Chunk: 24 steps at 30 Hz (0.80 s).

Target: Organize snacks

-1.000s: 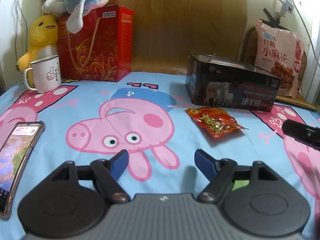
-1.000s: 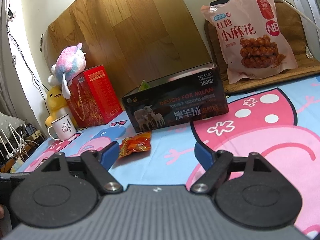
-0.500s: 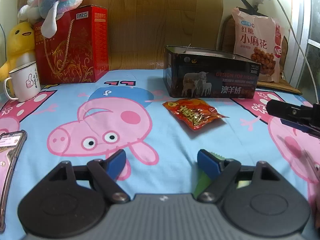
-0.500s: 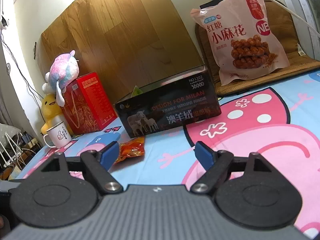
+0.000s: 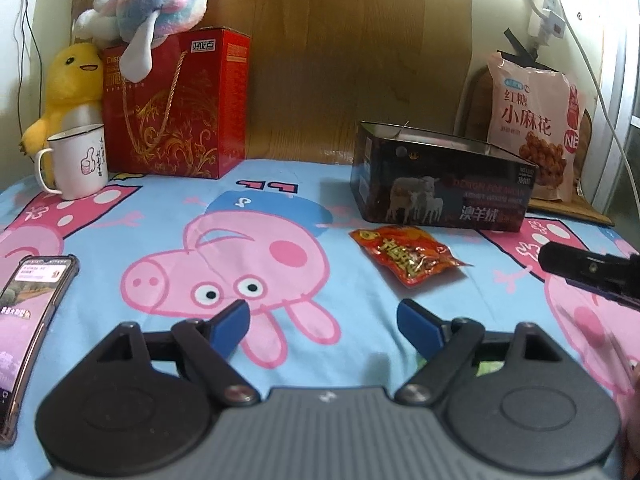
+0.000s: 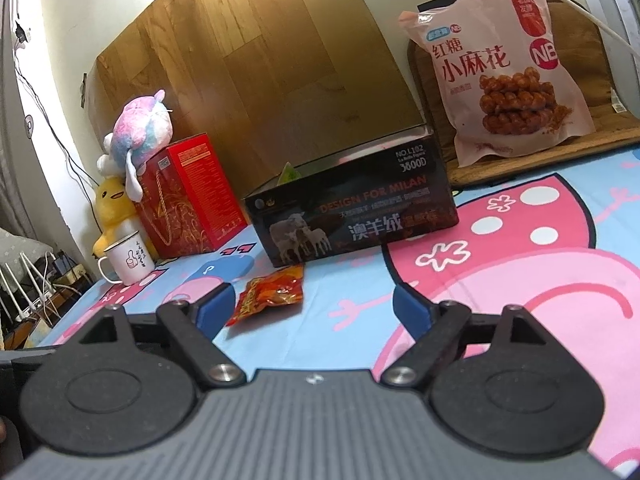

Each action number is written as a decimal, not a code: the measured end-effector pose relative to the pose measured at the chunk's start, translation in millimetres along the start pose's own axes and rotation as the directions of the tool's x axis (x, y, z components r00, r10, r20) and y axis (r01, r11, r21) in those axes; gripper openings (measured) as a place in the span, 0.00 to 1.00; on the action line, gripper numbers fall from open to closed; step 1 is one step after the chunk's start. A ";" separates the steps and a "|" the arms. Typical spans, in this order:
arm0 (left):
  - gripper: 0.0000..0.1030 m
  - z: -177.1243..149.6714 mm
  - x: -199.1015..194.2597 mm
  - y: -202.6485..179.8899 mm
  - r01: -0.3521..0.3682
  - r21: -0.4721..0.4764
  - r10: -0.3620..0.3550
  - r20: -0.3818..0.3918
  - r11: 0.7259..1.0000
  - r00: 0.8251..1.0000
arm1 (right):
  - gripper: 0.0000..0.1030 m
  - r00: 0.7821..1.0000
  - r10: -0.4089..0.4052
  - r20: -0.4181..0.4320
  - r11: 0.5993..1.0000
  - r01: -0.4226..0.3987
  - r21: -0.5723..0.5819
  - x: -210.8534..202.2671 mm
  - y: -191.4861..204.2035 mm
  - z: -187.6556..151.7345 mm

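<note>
Red snack packet lies on the cartoon-pig sheet just before the black tin — nothing blocks it; left gripper, jaws just widened, and right gripper gape empty.

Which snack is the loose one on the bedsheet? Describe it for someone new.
Find the dark open box with sheep printed on it, on the cartoon-pig sheet. Just in front of it lies a small snack packet, flat on the sheet. It is the only shiny red-orange pouch; the pink snack bag leans upright behind.
</note>
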State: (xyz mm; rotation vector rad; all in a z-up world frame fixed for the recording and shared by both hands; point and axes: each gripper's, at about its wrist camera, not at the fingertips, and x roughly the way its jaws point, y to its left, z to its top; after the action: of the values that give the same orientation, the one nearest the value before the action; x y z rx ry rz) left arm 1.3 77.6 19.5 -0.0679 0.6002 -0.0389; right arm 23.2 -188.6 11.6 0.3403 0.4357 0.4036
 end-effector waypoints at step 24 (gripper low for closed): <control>0.87 -1.0 -5.5 0.0 0.031 0.002 -0.031 0.028 1.000 0.999 | 0.88 1.000 -0.002 -0.004 1.000 0.002 -0.004 0.1 0.0 -1.0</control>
State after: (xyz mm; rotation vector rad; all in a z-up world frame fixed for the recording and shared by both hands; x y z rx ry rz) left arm -3.8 77.9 21.7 -0.0759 0.5709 -0.0683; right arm 22.8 -188.4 10.7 0.3349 0.4391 0.4033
